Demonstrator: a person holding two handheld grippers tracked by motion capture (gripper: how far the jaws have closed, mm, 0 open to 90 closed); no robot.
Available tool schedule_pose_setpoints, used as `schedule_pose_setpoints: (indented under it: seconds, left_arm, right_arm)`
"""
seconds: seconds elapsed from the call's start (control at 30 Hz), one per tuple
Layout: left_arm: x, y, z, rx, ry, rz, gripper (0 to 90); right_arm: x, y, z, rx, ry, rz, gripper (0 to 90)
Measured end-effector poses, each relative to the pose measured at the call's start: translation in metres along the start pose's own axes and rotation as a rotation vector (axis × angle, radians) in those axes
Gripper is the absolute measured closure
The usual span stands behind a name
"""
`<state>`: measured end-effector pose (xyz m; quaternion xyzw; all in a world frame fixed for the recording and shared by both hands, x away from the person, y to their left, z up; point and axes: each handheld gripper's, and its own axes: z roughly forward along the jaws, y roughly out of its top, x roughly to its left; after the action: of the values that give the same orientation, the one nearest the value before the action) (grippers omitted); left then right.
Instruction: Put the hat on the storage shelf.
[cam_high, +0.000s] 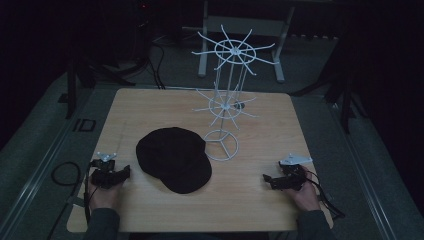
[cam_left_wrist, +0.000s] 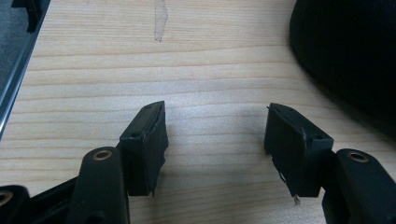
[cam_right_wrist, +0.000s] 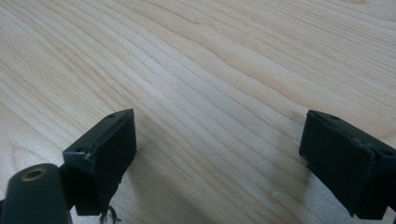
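Two hand-held grippers, left (cam_high: 125, 173) and right (cam_high: 267, 179), jaws apart, flanking black cap (cam_high: 174, 158); white wire rack (cam_high: 226, 100) just behind cap

Sitting in dim light: a light wooden table (cam_high: 270, 200) on grey floor (cam_high: 35, 145). Standing beyond it in near darkness, a white-legged table frame (cam_high: 280, 55). Trailing across the floor, black cables (cam_high: 155, 65).

Table (cam_high: 150, 107): bare wood along the left, right and near edges gives open passage. Black cap (cam_high: 174, 158) lies flat at centre. White wire stand (cam_high: 225, 102) rises just beside it, its spokes spreading over the far middle. Narrow gap between cap and stand base.
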<state>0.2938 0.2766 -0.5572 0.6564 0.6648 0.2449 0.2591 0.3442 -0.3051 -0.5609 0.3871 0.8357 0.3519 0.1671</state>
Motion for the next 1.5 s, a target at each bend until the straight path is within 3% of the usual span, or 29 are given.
schedule_pose_setpoints:
  seconds: [0.23,0.63,0.73,0.77,0.97,1.07,1.5]
  left_arm:
    - [0.001,-0.002,-0.002,-0.001,-0.008,-0.007,40.7]
    - [-0.004,-0.001,-0.003,0.021,0.016,-0.016,41.0]
    - [-0.003,-0.001,-0.005,0.021,-0.016,-0.017,45.3]
    - [-0.001,-0.001,-0.006,0.024,-0.061,-0.02,45.3]
    - [-0.003,0.0,-0.01,0.045,-0.072,-0.024,45.7]
    - [-0.004,0.002,-0.017,0.026,-0.077,-0.023,49.1]
    - [-0.006,0.006,-0.031,0.01,-0.157,-0.035,44.3]
  right_arm:
    - [0.001,-0.001,-0.001,-0.001,-0.01,0.009,11.7]
    - [0.002,-0.001,-0.002,-0.004,-0.017,0.014,13.3]
    - [0.003,-0.001,-0.002,-0.004,-0.019,0.016,13.4]
    - [0.003,-0.001,-0.002,-0.004,-0.02,0.016,13.4]
    - [0.003,-0.001,-0.001,-0.005,-0.021,0.02,13.4]
    - [0.003,-0.001,-0.001,-0.005,-0.022,0.02,13.4]
    - [0.003,-0.001,-0.001,-0.007,-0.025,0.021,13.4]
